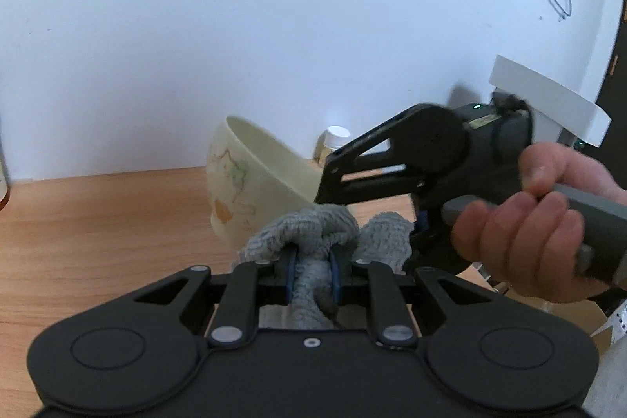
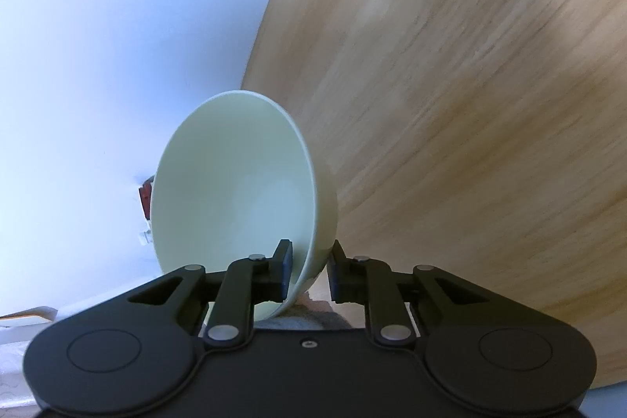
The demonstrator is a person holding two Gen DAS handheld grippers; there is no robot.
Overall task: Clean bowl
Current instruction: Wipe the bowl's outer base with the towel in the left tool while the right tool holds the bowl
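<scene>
Grey terry cloth (image 1: 313,261) fills the gap between the left gripper's (image 1: 312,275) blue-lined fingers, which are closed tight on a bunched fold, the rest of it spilling forward and sideways toward the bowl (image 1: 250,179). Held this way, the cloth presents a soft wad in front of the fingers, good for rubbing a surface without the hard tips touching it.

The right gripper (image 2: 309,271) pinches the bowl's wall near the rim, one finger inside and one outside, jaws narrowed to the thickness of the wall. That grip holds the bowl tipped on its side above the wooden table (image 1: 78,222), its mouth turned to the right gripper's camera, so the pale green inside is open to the cloth. The inside looks smooth and free of marks, though whether it has been wiped or awaits wiping cannot be settled; the cloth sits just below and in front of the bowl, not clearly touching it.

Beyond the bowl a small white-capped jar (image 1: 333,142) stands by the wall. To the bowl's right, the person's hand (image 1: 529,218) and the right gripper's body crowd the space, leaving the cloth a narrow way in.
</scene>
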